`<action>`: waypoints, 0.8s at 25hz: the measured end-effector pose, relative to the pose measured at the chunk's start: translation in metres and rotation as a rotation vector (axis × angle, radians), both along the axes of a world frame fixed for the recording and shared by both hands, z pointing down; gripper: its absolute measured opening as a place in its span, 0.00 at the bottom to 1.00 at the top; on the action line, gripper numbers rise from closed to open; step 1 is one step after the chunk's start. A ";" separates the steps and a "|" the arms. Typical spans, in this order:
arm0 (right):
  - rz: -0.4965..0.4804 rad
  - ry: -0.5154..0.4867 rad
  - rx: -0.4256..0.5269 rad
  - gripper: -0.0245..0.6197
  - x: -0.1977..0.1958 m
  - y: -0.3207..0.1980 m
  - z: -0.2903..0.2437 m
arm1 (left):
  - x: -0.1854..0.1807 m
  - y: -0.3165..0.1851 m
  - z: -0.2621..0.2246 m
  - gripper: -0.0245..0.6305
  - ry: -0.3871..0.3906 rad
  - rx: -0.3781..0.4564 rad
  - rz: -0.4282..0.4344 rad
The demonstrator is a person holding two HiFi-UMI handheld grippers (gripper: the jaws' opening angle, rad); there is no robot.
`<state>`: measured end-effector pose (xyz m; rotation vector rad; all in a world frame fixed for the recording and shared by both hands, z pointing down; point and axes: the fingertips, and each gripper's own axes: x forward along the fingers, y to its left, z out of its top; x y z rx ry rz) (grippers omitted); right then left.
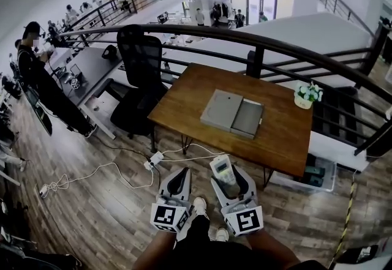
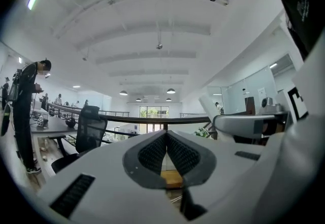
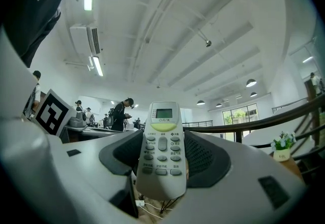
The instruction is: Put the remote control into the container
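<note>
Brown wooden counter (image 1: 184, 100) dead ahead of me, and both claws hang short of its near edge, out over the plank floor.

In the middle of the counter lies the flat grey rectangular container (image 1: 222, 108). Its lid is slid off toward the left edge and the right half is uncovered. From the head view that open tray looks empty, though I can't see into its corners.

My right claw (image 1: 228, 178) is the nearer one to the open half, which lies forward of it and a touch to the right, across the near edge. The left claw (image 1: 181, 177) sits just beside it with its jaws pressed together on nothing; the left gripper view shows only the counter edge past the tips.

The white push-button remote control (image 3: 161, 149) is pinched between the right claw's padded jaws. Its long axis runs along the jaws, display end leading and pointing toward the counter. I reckon that lines up roughly with the tray's length, so the carry is forward and then down.

A small white pot of flowers (image 1: 305, 97) stands by the far right corner, well apart from the container.
</note>
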<state>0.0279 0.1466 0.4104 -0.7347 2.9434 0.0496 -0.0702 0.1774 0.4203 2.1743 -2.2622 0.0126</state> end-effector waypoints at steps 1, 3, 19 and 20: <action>0.004 0.004 0.002 0.45 -0.003 -0.005 0.001 | -0.003 -0.006 0.001 0.05 0.004 0.003 0.006; 0.015 0.011 0.014 0.45 -0.010 -0.016 0.000 | -0.010 -0.018 0.003 0.05 0.010 0.011 0.020; 0.132 0.005 0.024 0.45 -0.095 -0.111 -0.005 | -0.090 -0.119 -0.002 0.05 0.006 0.036 0.116; 0.134 0.008 0.020 0.45 -0.100 -0.116 -0.004 | -0.093 -0.123 0.000 0.05 0.002 0.032 0.126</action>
